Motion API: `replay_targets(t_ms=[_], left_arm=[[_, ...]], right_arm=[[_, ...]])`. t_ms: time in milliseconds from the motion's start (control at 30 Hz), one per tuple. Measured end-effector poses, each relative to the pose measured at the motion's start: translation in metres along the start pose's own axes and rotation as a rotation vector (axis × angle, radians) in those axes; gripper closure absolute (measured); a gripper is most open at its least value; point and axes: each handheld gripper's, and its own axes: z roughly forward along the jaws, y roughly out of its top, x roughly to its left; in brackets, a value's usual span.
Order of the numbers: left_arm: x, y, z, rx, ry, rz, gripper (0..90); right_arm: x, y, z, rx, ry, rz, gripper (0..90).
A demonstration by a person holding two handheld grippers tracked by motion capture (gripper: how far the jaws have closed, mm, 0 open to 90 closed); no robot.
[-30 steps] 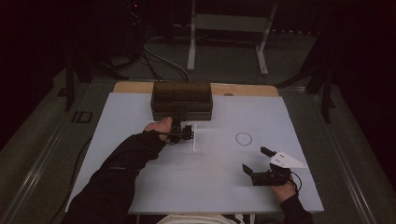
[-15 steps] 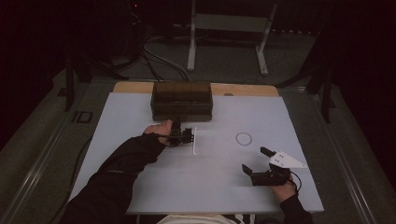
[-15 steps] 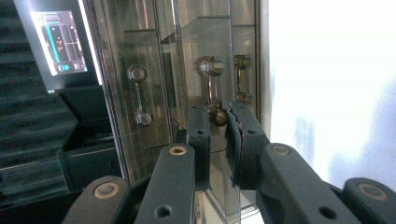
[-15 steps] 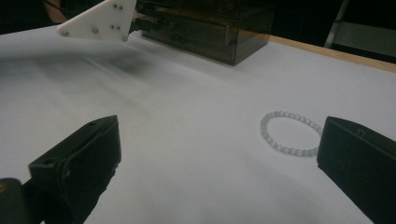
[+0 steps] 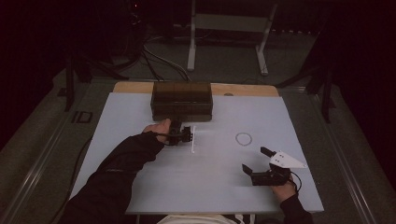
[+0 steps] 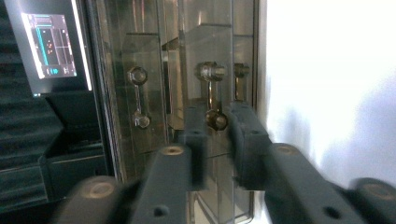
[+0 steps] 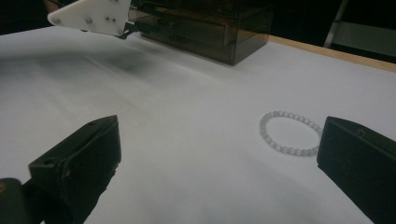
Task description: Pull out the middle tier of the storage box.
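- Working at the front of the smoky-brown transparent plastic drawer box (image 5: 181,100), which stands at the middle of the tabletop's (image 5: 140,186) far edge, the left gripper (image 5: 187,134) has its jaws on either side of a small metal bar handle (image 6: 211,95) on a drawer front.
- Its jaws have just been opening: in the left gripper view the handle's lower knob sits in a narrow gap between them, and the pads look barely clear of it (a let-go after a pull, I would judge).
- A thin pale strip (image 5: 193,138) lies just beyond the jaws in the high view, probably the edge of the drawer drawn out towards the person; I cannot be sure.
- The right gripper (image 5: 257,162) rests near the tabletop's near right corner, jaws spread wide and empty, pointed at a white beaded bracelet (image 7: 290,133) lying flat on the right half of the tabletop, apart from the box; it seems parked there ready to lift it into the drawer.
- The high view gives the layout; the left gripper view alone shows the handle between the jaws, and the right gripper view resolves the faint ring into beads.
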Motion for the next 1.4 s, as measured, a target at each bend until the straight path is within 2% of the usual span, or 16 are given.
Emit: replay_targets(t_ms=[33, 167, 333, 433, 500, 533, 567, 633, 700, 800, 833, 900, 1000, 1100, 1133, 1400], left_arm=[[0.002, -0.001, 0.000, -0.004, -0.012, 0.001, 68.7], [0.011, -0.007, -0.004, -0.034, -0.073, -0.065, 63.8], [0.019, -0.017, -0.007, -0.061, -0.100, -0.119, 61.8], [0.028, -0.030, -0.010, -0.115, -0.178, -0.169, 58.7], [0.029, -0.033, -0.010, -0.124, -0.198, -0.186, 56.6], [0.029, -0.033, -0.010, -0.124, -0.198, -0.186, 54.9], [0.034, -0.041, -0.011, -0.107, -0.249, -0.200, 48.7], [0.036, -0.046, -0.011, -0.098, -0.276, -0.200, 42.0], [0.039, -0.051, -0.010, -0.092, -0.323, -0.228, 36.7], [0.039, -0.055, -0.009, -0.089, -0.329, -0.222, 26.1], [0.041, -0.058, -0.008, -0.071, -0.351, -0.241, 21.3], [0.042, -0.060, -0.009, -0.070, -0.363, -0.238, 19.8], [0.047, -0.062, -0.010, -0.072, -0.408, -0.282, 16.5], [0.052, -0.066, -0.009, -0.089, -0.480, -0.280, 5.2], [0.053, -0.067, -0.009, -0.097, -0.477, -0.279, 2.7], [0.066, -0.076, -0.007, -0.173, -0.516, -0.312, 2.6]], right_arm=[[0.000, 0.000, 0.000, 0.000, 0.000, 0.000, 0.0], [0.000, 0.000, 0.000, -0.001, -0.001, 0.001, 0.0], [0.000, 0.000, 0.000, 0.000, 0.000, 0.001, 0.0], [0.000, 0.000, 0.000, 0.000, -0.002, 0.000, 0.0], [0.000, 0.000, 0.000, 0.000, -0.002, 0.000, 0.0], [0.000, 0.000, 0.000, 0.000, -0.002, 0.000, 0.0], [0.000, 0.000, 0.000, 0.001, -0.002, 0.000, 0.0], [0.000, 0.000, 0.001, 0.002, -0.001, 0.001, 0.0], [0.000, 0.000, 0.001, 0.003, -0.001, -0.001, 0.0], [0.000, 0.000, 0.001, 0.004, -0.001, -0.002, 0.0], [0.000, 0.000, 0.001, 0.004, -0.001, 0.000, 0.0], [0.000, 0.000, 0.002, 0.005, -0.001, 0.001, 0.0], [0.000, 0.000, 0.002, 0.005, -0.002, -0.001, 0.0], [0.000, 0.000, 0.002, 0.006, -0.002, -0.001, 0.0], [0.000, 0.000, 0.002, 0.005, -0.002, -0.001, 0.0], [0.000, 0.000, 0.001, 0.003, -0.001, 0.000, 0.0]])
